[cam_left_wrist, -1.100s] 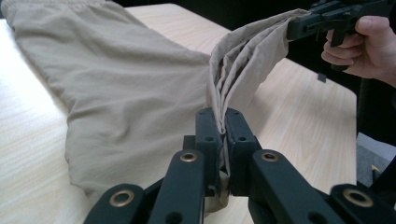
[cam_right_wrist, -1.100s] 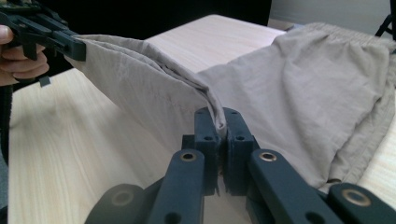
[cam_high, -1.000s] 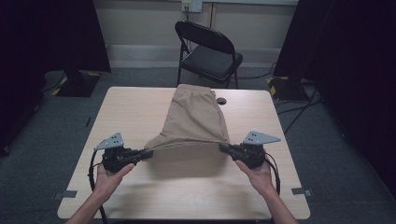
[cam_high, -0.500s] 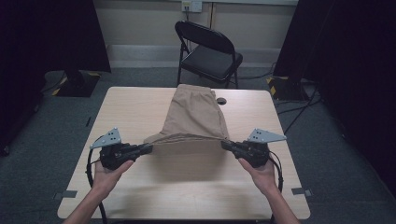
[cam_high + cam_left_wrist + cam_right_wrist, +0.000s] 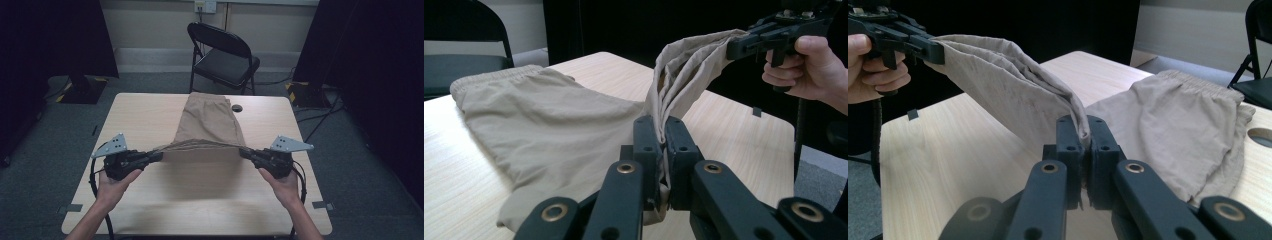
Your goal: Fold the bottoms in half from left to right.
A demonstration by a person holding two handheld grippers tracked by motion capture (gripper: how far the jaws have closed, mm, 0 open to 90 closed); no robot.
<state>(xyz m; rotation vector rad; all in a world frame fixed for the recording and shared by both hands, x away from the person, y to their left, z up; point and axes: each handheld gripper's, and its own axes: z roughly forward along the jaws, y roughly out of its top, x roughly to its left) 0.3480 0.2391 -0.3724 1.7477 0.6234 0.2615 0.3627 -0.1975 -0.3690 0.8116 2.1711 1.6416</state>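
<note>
We grip the near hem of the tan shorts (image 5: 210, 125) with both jaws clamped, left gripper (image 5: 155, 156) and right gripper (image 5: 246, 152); lift evenly, keeping the edge taut above the desk (image 5: 150, 115).

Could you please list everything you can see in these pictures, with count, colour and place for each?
Shorts: one pair, tan, on the table's middle; near hem lifted and stretched between both tools, far waistband end resting on the top.
Table: one, light wood, centre of the room.
Cable hole: one, dark, in the tabletop just right of the shorts' far end.
Folding chair: one, black, beyond the table's far edge.
Left tool: one, black with grey plate, shut on the hem's left corner.
Right tool: one, black with grey plate, shut on the hem's right corner.
Hands: two, one gripping each tool.
</note>
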